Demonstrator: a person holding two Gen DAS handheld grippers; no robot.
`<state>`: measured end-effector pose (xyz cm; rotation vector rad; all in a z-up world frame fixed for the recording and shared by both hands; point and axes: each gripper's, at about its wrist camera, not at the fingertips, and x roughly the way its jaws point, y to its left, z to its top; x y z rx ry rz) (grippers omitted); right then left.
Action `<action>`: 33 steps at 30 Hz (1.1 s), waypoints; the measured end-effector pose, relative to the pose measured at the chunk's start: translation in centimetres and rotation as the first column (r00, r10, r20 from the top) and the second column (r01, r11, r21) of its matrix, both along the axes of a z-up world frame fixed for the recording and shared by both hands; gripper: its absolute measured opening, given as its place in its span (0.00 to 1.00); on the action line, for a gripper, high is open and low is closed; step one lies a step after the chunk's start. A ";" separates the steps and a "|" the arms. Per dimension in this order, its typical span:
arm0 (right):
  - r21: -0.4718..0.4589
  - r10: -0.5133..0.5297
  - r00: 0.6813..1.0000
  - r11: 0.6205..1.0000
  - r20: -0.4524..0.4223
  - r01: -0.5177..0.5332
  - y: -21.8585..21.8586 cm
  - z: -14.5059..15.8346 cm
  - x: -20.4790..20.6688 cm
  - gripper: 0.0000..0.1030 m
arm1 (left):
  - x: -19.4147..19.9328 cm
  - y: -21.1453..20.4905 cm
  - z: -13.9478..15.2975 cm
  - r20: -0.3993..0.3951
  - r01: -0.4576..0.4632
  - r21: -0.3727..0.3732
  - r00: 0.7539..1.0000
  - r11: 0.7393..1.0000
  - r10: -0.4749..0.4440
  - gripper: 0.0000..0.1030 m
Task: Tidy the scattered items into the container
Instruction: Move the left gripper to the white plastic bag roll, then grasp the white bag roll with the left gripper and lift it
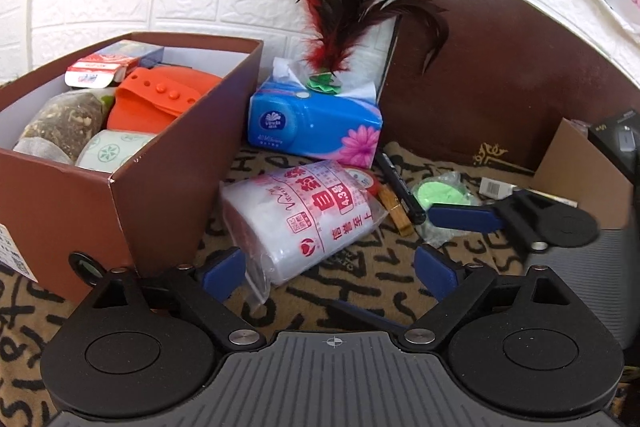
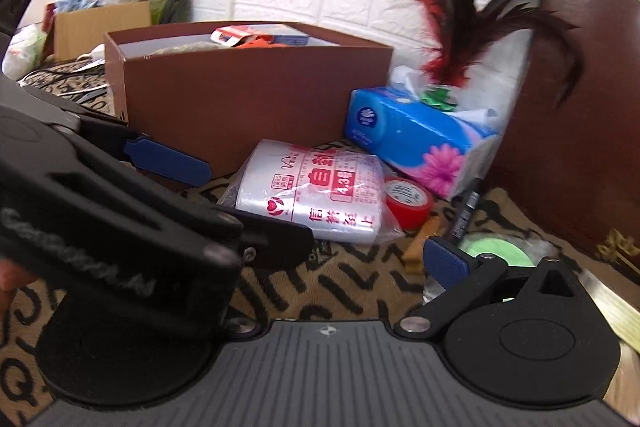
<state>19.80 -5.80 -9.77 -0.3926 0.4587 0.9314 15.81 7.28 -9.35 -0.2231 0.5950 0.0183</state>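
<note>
**What sits on the patterned rug**

You are working over a tan rug (image 1: pixel 360 291) with black letter-like marks. Take the brown box (image 1: pixel 160 211) as your landmark: it stands on the rug at the left. Just right of its near corner lies a clear bag pack (image 1: pixel 304 223) with red print. Behind that, beside the box's far corner, rests the blue tissue pack (image 1: pixel 316 123). Further right lie a red tape roll (image 2: pixel 408 201), a wooden clip (image 1: pixel 396 211), a black marker (image 1: pixel 400 187) and a green disc (image 1: pixel 444 193).

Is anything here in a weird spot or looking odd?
Yes: a feather shuttlecock is perched on top of the blue tissue pack, feathers sticking up. Beside the brown box, a bag roll lies tipped on the rug.
</note>
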 end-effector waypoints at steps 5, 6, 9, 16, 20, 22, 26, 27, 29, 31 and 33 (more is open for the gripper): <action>-0.010 0.061 0.998 0.998 0.011 -0.060 0.1 -0.5 0.9 0.99 | 0.2 -0.2 -0.3 -0.020 0.025 -0.046 0.999 0.999 -0.026 0.94; -0.005 0.075 0.997 0.997 0.004 -0.075 0.0 -0.6 1.0 0.99 | 0.1 -0.4 -0.3 -0.010 0.036 -0.053 0.999 0.998 -0.037 0.94; -0.001 0.095 0.995 0.995 -0.009 -0.095 -0.1 -0.9 1.2 0.99 | 0.7 -0.7 -0.8 0.013 0.038 -0.029 0.999 0.999 -0.038 0.95; -0.009 0.118 0.993 0.993 0.001 -0.118 0.8 -0.7 2.2 0.99 | 1.7 -0.3 -1.2 0.025 -0.046 -0.058 0.999 0.997 0.048 0.92; -0.042 0.159 0.987 0.986 -0.016 -0.159 1.9 -1.1 3.0 0.99 | 1.9 0.0 -1.3 0.031 -0.079 -0.064 0.996 0.995 0.081 0.92; -0.048 0.165 0.986 0.985 -0.025 -0.166 2.2 -1.2 3.3 0.99 | 2.1 0.3 -1.5 0.030 -0.091 -0.067 0.995 0.994 0.093 0.93; -0.031 0.165 0.985 0.985 -0.057 -0.167 2.4 -1.2 3.7 0.87 | 3.2 1.0 -1.7 0.000 -0.111 -0.084 0.994 0.990 0.111 0.96; -0.031 0.169 0.984 0.985 -0.059 -0.171 2.5 -1.2 3.7 0.86 | 3.5 1.1 -1.7 -0.013 -0.110 -0.082 0.994 0.991 0.110 0.95; -0.033 0.159 0.986 0.986 -0.054 -0.161 2.6 -1.2 3.5 0.81 | 3.8 1.2 -1.6 -0.038 -0.101 -0.078 0.994 0.992 0.098 0.94; -0.029 0.133 0.990 0.990 -0.054 -0.135 2.5 -1.1 3.4 0.72 | 4.0 1.3 -1.4 -0.056 -0.104 -0.063 0.993 0.993 0.101 0.89; -0.034 0.098 0.995 0.995 -0.032 -0.099 2.5 -1.0 3.2 0.55 | 3.9 1.3 -1.3 -0.069 -0.110 -0.033 0.992 0.993 0.108 0.82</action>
